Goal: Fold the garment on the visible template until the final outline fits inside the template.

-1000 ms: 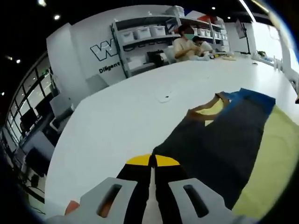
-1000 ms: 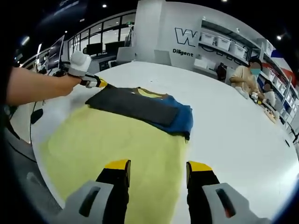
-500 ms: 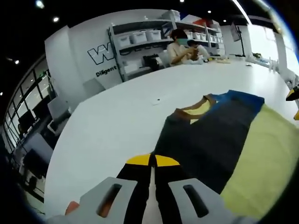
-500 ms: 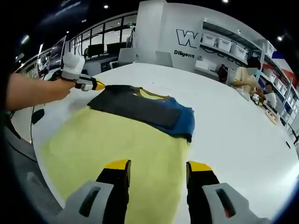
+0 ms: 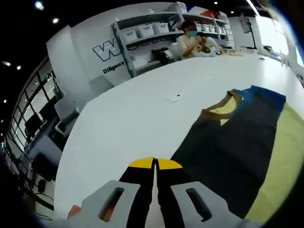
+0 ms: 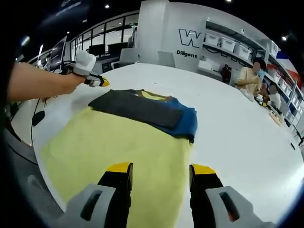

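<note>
The folded garment (image 6: 147, 110), dark grey with a blue part and a yellow-lined collar, lies at the far end of the yellow template (image 6: 118, 147) on the white table. In the left gripper view the garment (image 5: 228, 142) stretches up the right side, with the template (image 5: 287, 156) beyond it. My left gripper (image 5: 154, 164) is shut with nothing between its tips, just off the garment's near corner. A hand holds it at the garment's left, where it appears as the left gripper (image 6: 98, 82) in the right gripper view. My right gripper (image 6: 160, 168) stands open over the template's near part.
The white table (image 5: 128, 123) is large and round-edged, with a small white object (image 5: 176, 96) lying on it. A person (image 6: 251, 76) sits at the far end with small items. Shelves with bins (image 5: 152, 31) line the wall behind.
My left gripper has drawn back a little from the garment's corner, still shut. The right gripper and the garment have stayed in place.
</note>
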Motion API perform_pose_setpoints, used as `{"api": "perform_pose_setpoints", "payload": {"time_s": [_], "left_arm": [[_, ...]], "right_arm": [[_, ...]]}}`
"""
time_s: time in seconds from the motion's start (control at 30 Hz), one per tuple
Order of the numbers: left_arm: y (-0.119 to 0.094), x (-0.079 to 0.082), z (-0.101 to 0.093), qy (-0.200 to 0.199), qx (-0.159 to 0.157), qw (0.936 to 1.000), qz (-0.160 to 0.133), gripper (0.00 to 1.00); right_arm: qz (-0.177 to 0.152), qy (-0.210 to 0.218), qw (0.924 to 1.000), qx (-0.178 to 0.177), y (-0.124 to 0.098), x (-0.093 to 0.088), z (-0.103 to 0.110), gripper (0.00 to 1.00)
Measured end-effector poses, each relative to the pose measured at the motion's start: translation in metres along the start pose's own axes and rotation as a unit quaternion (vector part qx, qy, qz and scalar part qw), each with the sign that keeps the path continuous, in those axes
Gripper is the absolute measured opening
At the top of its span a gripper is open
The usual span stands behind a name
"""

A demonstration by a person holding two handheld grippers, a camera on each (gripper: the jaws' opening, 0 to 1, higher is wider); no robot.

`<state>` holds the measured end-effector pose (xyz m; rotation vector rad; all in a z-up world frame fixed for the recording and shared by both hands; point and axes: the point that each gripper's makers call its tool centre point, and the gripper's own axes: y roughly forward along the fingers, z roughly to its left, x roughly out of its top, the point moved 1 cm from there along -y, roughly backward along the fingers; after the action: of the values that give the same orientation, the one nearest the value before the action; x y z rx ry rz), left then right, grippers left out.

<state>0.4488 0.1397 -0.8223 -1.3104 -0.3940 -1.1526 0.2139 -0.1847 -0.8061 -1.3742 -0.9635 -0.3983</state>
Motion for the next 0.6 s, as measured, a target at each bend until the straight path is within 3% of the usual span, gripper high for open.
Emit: {"api": "perform_pose_setpoints", "payload": {"time_s": [0.1,0.27,0.43,0.6], "left_arm": [[-0.004,0.002,-0.003,-0.009,-0.005,0.9999,-0.004,0.01],[-0.005,0.006,-0.028,-0.016,-0.046,0.9987,-0.017,0.01],[0.003,-0.010,-0.035,-0.010,-0.050,0.9986,0.012,0.01],[0.010,-0.018,-0.036,-0.019,-0.060,0.9978,0.022,0.00]], "right_arm": [[0.001,0.001,1.0000,-0.001,0.000,0.000,-0.001,0.46],[0.002,-0.003,1.0000,0.000,0.001,0.000,0.001,0.46],[0.002,-0.003,1.0000,-0.001,0.000,0.000,0.001,0.46],[0.002,0.001,1.0000,-0.005,-0.001,-0.001,-0.002,0.46]]}}
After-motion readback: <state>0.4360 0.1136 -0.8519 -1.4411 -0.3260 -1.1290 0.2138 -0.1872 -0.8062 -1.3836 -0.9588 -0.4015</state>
